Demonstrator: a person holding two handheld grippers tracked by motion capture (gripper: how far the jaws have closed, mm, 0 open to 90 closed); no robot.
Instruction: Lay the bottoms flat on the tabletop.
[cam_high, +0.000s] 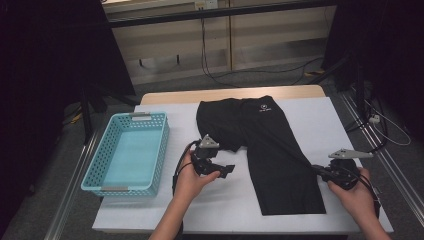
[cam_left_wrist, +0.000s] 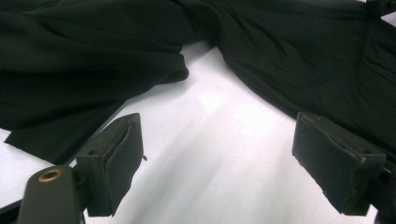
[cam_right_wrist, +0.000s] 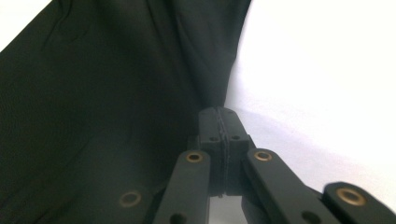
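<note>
Shorts, high view: black shorts (cam_high: 265, 145) lie flat on the white tabletop (cam_high: 320, 112), waistband at the far side, one long leg running toward the person's right hand, the other leg bunched short near the middle.
Basket, high view: a light-blue basket (cam_high: 95, 167) sits on the left part of the tabletop, well apart from the shorts.
Left gripper, high view: the left gripper (cam_high: 225, 170) hovers over bare tabletop just beside the short leg, jaws spread, touching no cloth.
Right gripper, high view: the right gripper (cam_high: 319, 171) sits at the outer edge of the long leg, near its hem.
Left gripper view: the left gripper (cam_left_wrist: 217, 170) has its jaws set wide with white tabletop (cam_left_wrist: 210, 154) between them; the shorts (cam_left_wrist: 289, 51) lie beyond, the crotch gap straight ahead.
Right gripper view: the right gripper (cam_right_wrist: 219, 116) has its jaws pressed together, pinching the edge of the shorts (cam_right_wrist: 102, 93); bright tabletop (cam_right_wrist: 317, 70) lies to the right of the fabric.
</note>
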